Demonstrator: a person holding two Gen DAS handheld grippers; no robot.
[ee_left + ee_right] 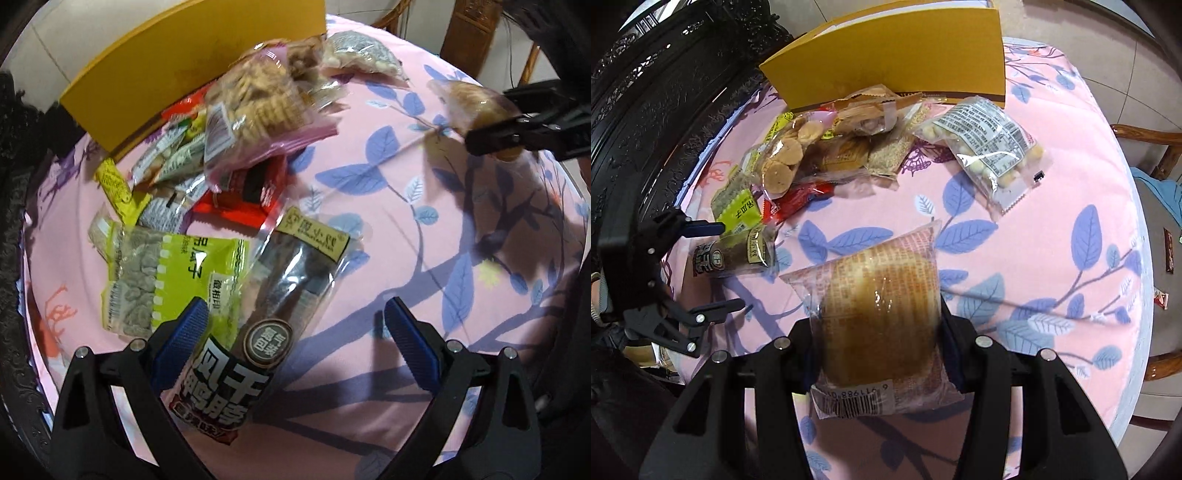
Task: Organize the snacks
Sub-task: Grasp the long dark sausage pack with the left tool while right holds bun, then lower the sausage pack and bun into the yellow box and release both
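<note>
My right gripper (pixel 877 328) is shut on a clear-wrapped brown bread packet (pixel 879 314) and holds it above the table; it also shows in the left wrist view (pixel 476 107). My left gripper (pixel 295 325) is open, its blue pads either side of a dark duck-snack packet (pixel 273 306) lying on the cloth, which also shows in the right wrist view (pixel 738 254). A green melon-seed packet (pixel 173 273) lies to its left. A pile of snacks with a biscuit bag (pixel 258 99) sits before a yellow box (pixel 177 62).
The round table has a pink leaf-print cloth (pixel 1052 166). A clear bag of pale nuts (pixel 990 144) lies apart at the right of the pile. Dark carved furniture (pixel 646 92) stands to the left, a wooden chair (pixel 1160 147) to the right.
</note>
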